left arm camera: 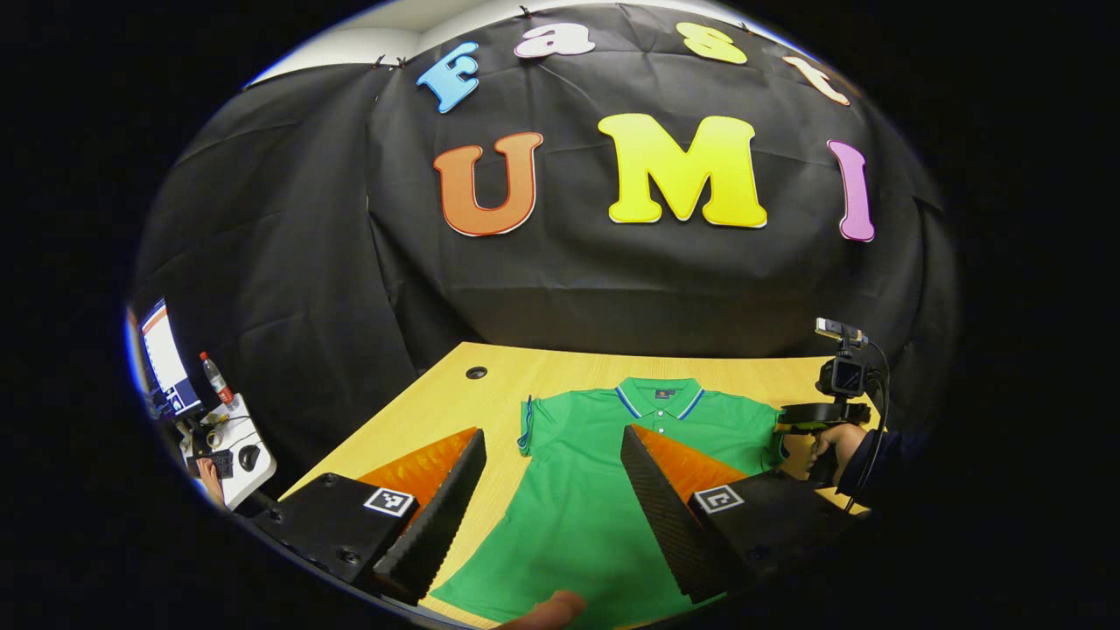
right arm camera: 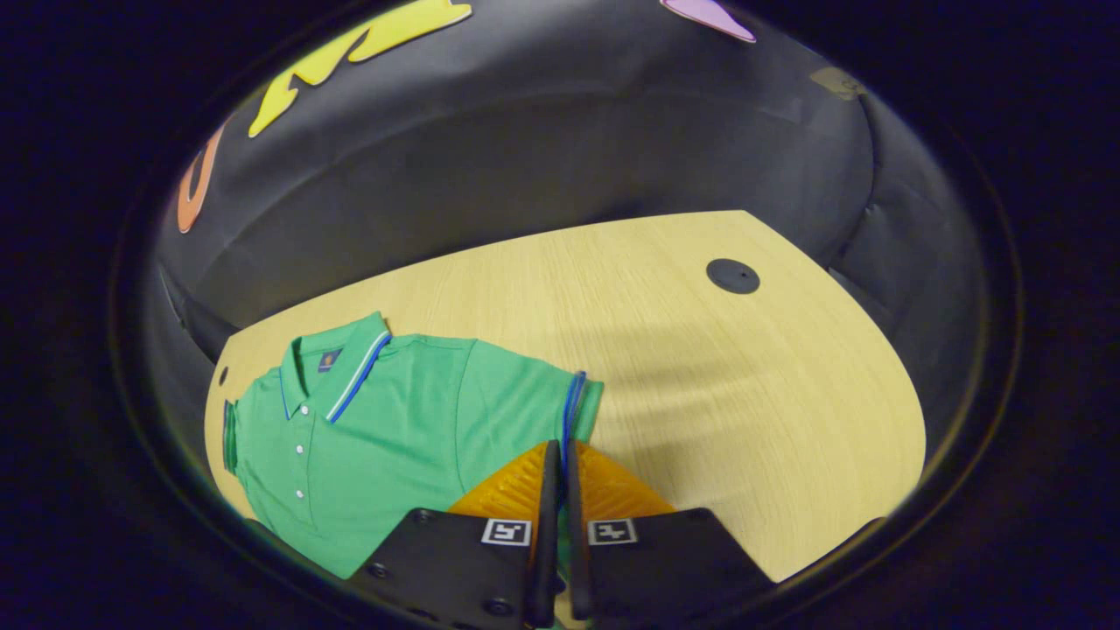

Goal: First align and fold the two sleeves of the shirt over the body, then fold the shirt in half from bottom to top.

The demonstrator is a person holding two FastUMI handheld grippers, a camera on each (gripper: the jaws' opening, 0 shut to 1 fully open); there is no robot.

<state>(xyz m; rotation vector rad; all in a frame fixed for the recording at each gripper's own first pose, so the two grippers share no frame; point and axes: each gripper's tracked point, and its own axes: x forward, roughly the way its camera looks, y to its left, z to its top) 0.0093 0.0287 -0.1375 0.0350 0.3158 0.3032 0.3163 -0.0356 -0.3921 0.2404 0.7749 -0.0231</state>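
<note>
In the right gripper view the right gripper (right arm camera: 556, 455) has its jaws drawn almost together on the blue-trimmed cuff of the sleeve (right arm camera: 525, 394), the cloth running down between the fingers, so it looks pinched on that cuff; in the left gripper view the left gripper (left arm camera: 553, 459) hangs with its jaws spread wide over the lower body of the shirt (left arm camera: 595, 490), holding nothing. The green polo lies flat and face up on the wooden table (right arm camera: 717, 385), both sleeves spread out to the sides, none folded yet, so the first step, the sleeve fold, appears to be just starting on the right side. The next move probably calls for lifting that cuff and carrying it inward across the chest, keeping the fold line straight. The shirt's long axis runs from the near hem away to the collar (left arm camera: 658, 394), which points toward the booth wall
</note>
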